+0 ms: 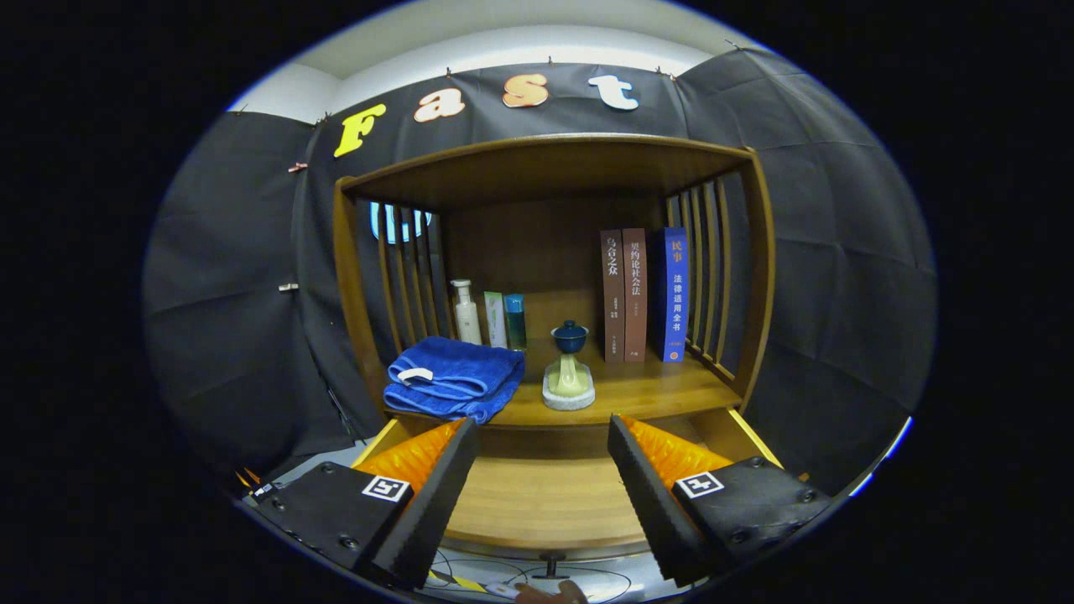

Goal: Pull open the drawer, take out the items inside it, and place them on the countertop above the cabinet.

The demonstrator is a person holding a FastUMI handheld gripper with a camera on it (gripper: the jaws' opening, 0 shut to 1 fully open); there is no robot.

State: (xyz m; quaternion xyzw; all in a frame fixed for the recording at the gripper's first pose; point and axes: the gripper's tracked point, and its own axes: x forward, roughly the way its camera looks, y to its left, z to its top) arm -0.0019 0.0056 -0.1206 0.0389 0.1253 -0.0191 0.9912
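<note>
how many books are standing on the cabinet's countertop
3, upright side by side at the right rear of the countertop, beyond the open gripper: two brown books, then a blue book nearest the slatted side. None looks hidden.

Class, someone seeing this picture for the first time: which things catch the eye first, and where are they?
The folded blue towel lies on the countertop, beyond the open gripper. Beside it stands a small lidded cup on a pale stand. Three upright books stand further back; the pulled-out drawer lies between the fingers.

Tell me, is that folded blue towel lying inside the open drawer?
No, the blue towel lies on the countertop above the open drawer, beyond the open gripper.
</note>
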